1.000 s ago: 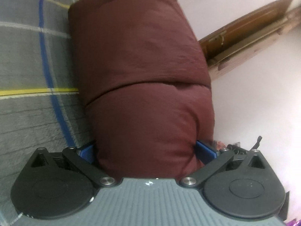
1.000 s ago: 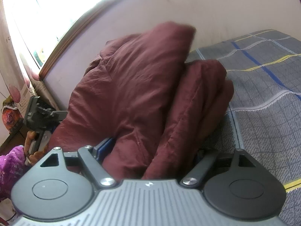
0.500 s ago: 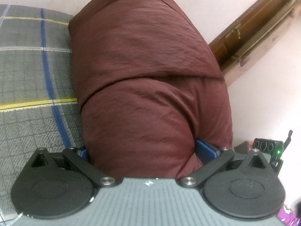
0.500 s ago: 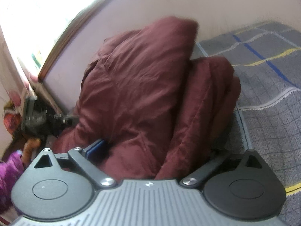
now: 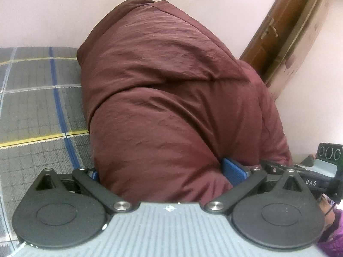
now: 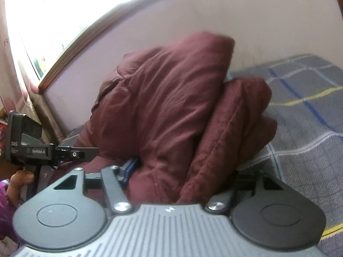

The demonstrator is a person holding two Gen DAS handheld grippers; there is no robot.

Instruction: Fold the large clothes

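Observation:
A bulky maroon padded garment [image 5: 171, 98] is folded into a thick bundle and held up off the bed. My left gripper [image 5: 165, 171] is shut on its near end; a blue pad [image 5: 232, 170] shows at the right, the other is mostly buried in cloth. In the right wrist view the garment [image 6: 167, 111] rises in two thick folds. My right gripper [image 6: 182, 171] is shut on its lower edge, with the fingertips hidden by fabric. The left gripper's body [image 6: 42, 150] shows at the left of that view.
A grey checked bedspread [image 5: 38, 111] with blue and yellow stripes lies under the bundle, also in the right wrist view [image 6: 304, 124]. A pale wall is behind. A wooden door frame [image 5: 285, 32] stands at the right. A bright window [image 6: 53, 21] is at the left.
Both grippers have lifted and tilted the bundle; it stands higher against the wall. The other gripper has come into view in each wrist view. Both grips are unchanged.

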